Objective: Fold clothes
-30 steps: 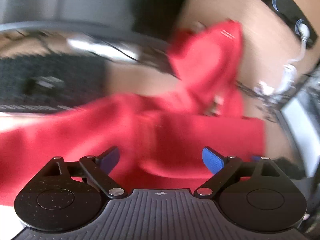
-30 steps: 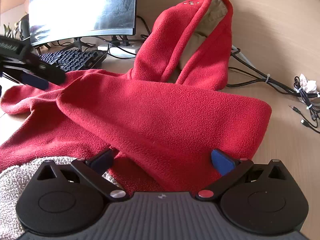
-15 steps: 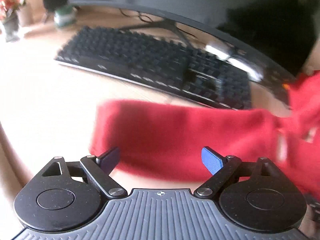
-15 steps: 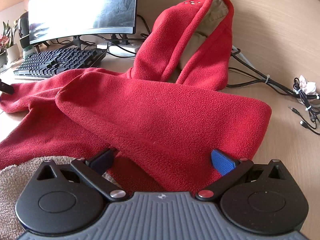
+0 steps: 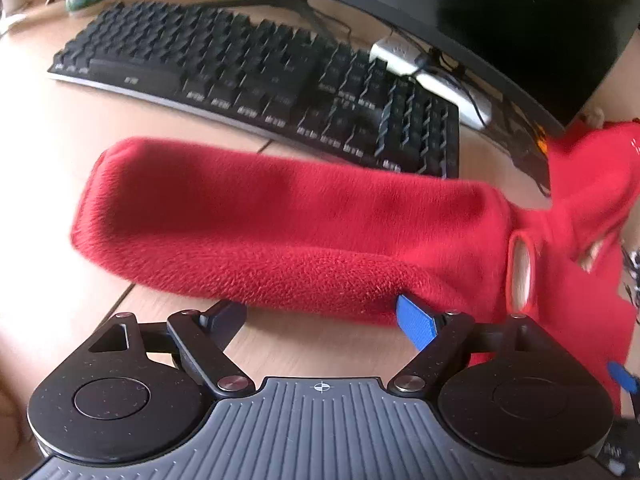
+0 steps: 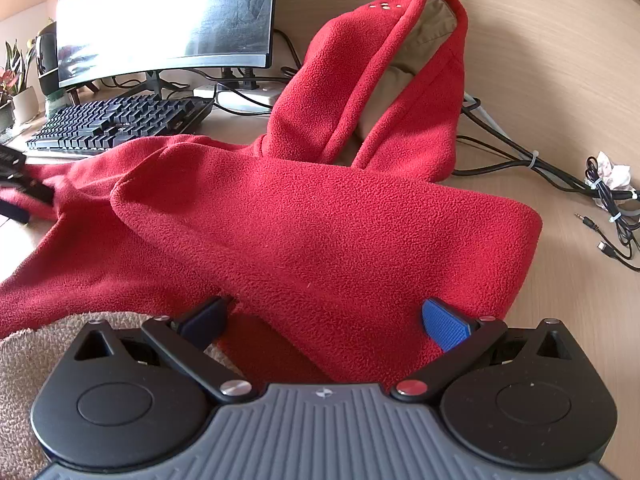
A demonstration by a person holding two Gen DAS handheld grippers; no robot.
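A red fleece hoodie (image 6: pixel 320 216) lies on the wooden desk, its hood (image 6: pixel 384 80) propped up against the wall with a beige lining showing. One sleeve is folded across the body. The other sleeve (image 5: pixel 280 232) stretches out left in front of the keyboard. My left gripper (image 5: pixel 320 320) is open, just in front of that sleeve, with the right fingertip (image 5: pixel 414 320) touching its edge. It also shows at the left edge of the right wrist view (image 6: pixel 20 188). My right gripper (image 6: pixel 324 320) is open and empty over the hoodie's lower hem.
A black keyboard (image 5: pixel 260 76) and a curved monitor (image 6: pixel 168 20) stand behind the sleeve. Cables (image 6: pixel 560 172), a crumpled tissue (image 6: pixel 614 172) and an audio plug lie at the right. A beige fleecy cloth (image 6: pixel 24 360) lies under my right gripper. Plants (image 6: pixel 12 80) stand far left.
My left gripper has swung left from above the hoodie's body, come down and closed in on the outstretched sleeve. The right gripper and the hoodie have stayed still.
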